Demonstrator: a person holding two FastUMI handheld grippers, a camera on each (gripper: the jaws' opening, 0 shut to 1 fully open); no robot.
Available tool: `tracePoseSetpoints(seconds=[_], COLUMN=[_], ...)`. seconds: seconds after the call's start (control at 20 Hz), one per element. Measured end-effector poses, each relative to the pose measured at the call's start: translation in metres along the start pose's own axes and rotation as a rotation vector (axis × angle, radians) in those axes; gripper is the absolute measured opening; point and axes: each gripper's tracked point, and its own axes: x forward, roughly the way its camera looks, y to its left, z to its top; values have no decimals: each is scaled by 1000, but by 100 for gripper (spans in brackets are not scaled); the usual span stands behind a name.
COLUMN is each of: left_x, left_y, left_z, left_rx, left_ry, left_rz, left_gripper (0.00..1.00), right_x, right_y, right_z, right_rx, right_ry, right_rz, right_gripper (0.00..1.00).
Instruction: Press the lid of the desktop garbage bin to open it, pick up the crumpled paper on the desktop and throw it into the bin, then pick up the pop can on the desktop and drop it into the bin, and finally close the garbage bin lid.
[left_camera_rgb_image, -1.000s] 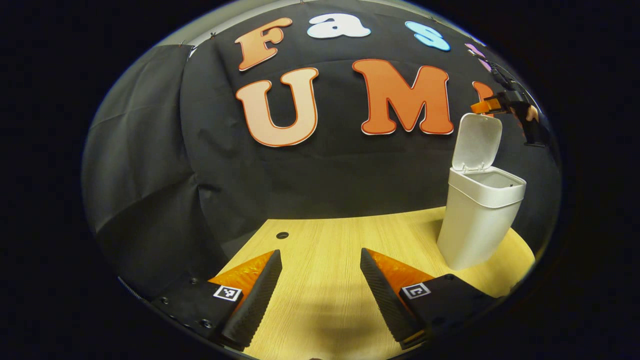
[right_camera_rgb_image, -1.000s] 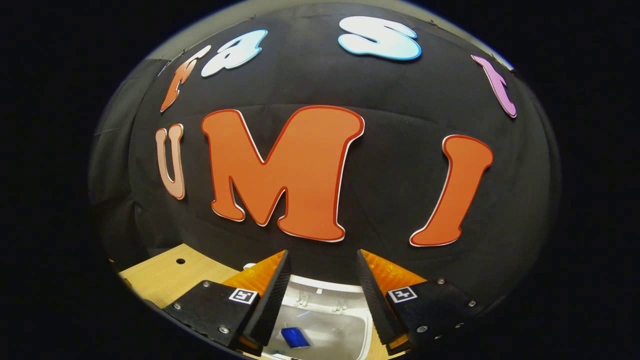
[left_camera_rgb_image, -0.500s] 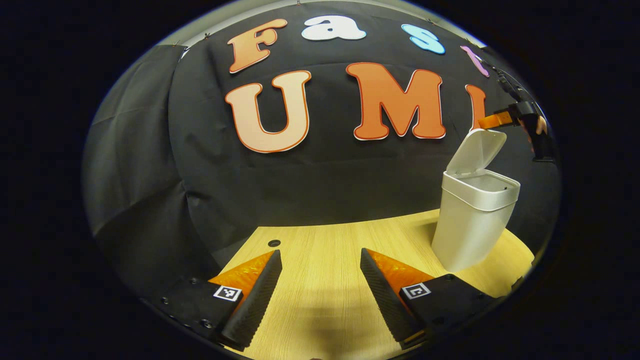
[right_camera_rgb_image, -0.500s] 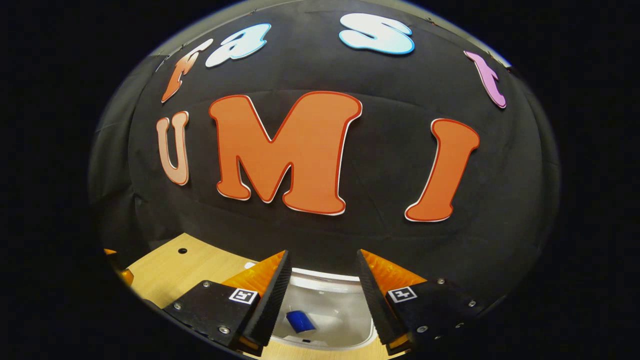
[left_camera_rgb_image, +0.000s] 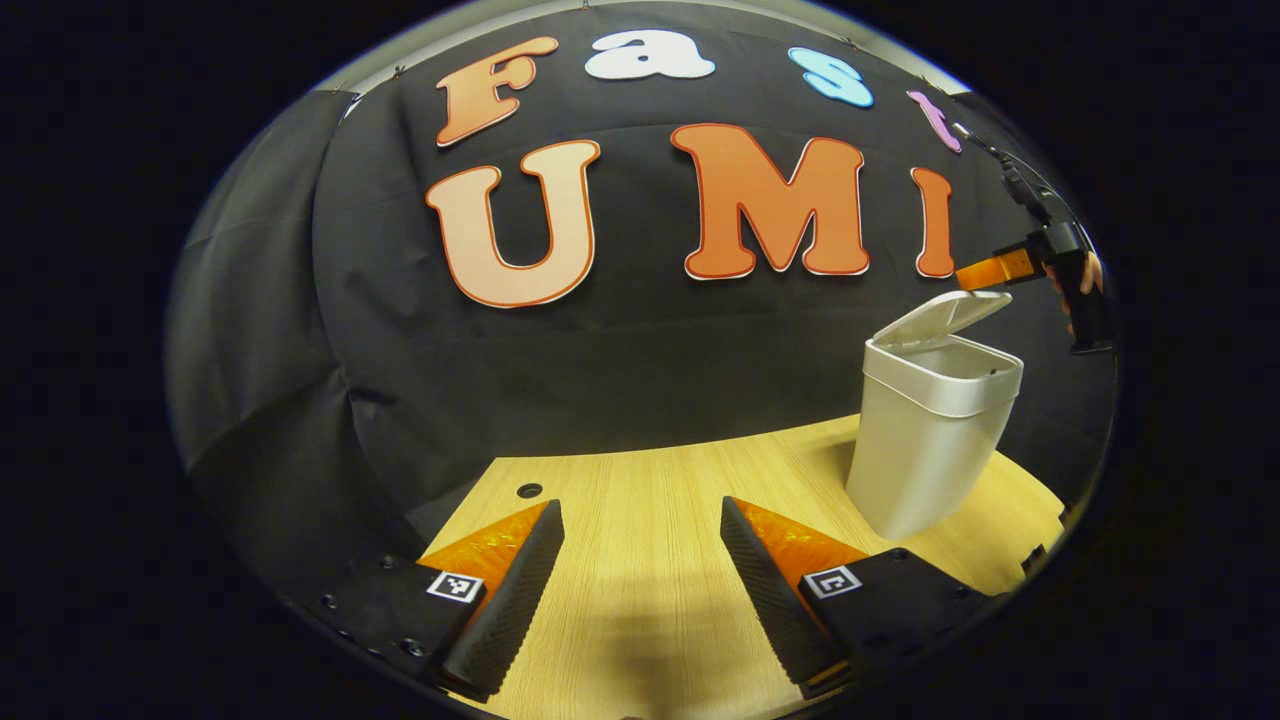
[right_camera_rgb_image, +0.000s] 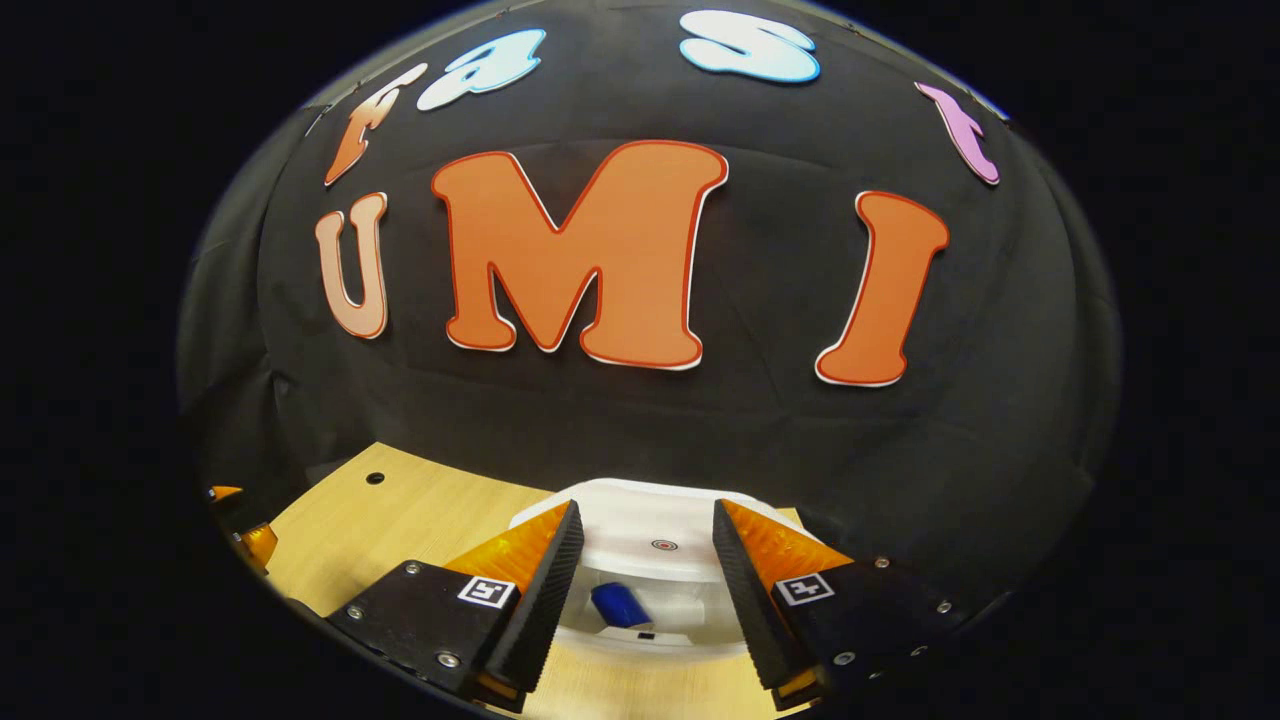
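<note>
While the wooden desktop (left_camera_rgb_image: 640, 500) is stretching across the booth, the white garbage bin (left_camera_rgb_image: 925, 440) is standing upright near its far right side, seen from the left gripper view. Its lid (left_camera_rgb_image: 940, 312) is hanging partly lowered, tilted over the rim with a gap beneath. Over in that same view the right gripper (left_camera_rgb_image: 968, 274) is hovering at the lid's raised edge, a hand (left_camera_rgb_image: 1085, 290) wrapping its handle. Looking through the right gripper view, its 2 fingers are spreading wide with nothing between them, and the blue pop can (right_camera_rgb_image: 620, 605) is lying inside the bin. Down low, the left gripper (left_camera_rgb_image: 640, 570) is hovering over bare wood, jaws wide and gripping nothing, well apart from the bin.
</note>
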Motion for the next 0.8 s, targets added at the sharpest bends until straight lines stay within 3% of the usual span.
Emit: tracePoseSetpoints(seconds=[0.8], left_x=[7], left_y=[3], left_z=[-24], left_rx=[-32], left_ry=[52], left_rz=[-16], left_gripper=[100], right_x=[5], right_y=[8], right_z=[-61], right_rx=[65], right_ry=[179], right_rz=[-26], right_gripper=[80])
